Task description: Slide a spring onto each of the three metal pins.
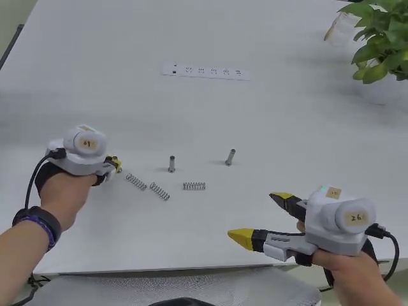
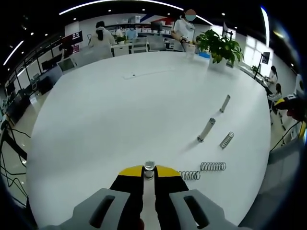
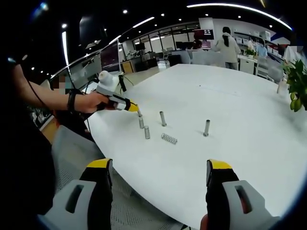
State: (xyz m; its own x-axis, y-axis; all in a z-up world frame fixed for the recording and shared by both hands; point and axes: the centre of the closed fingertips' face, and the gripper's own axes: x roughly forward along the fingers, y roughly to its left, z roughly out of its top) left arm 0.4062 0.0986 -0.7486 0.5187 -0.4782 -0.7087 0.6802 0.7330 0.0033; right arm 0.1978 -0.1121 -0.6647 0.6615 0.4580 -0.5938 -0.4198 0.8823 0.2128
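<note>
Left gripper (image 2: 149,172) clamps one metal pin (image 2: 149,166), three springs (image 1: 159,191) loose on the table (image 1: 255,115) beside it, second pin (image 1: 171,164) and third pin (image 1: 230,157) standing bare beyond, right gripper (image 1: 254,217) spread and empty; first threading likely next, needing a spring fetched and lined up with the pin.

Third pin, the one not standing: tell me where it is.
The pin is clamped in the left tool, left in the head view, near the leftmost spring.
</note>
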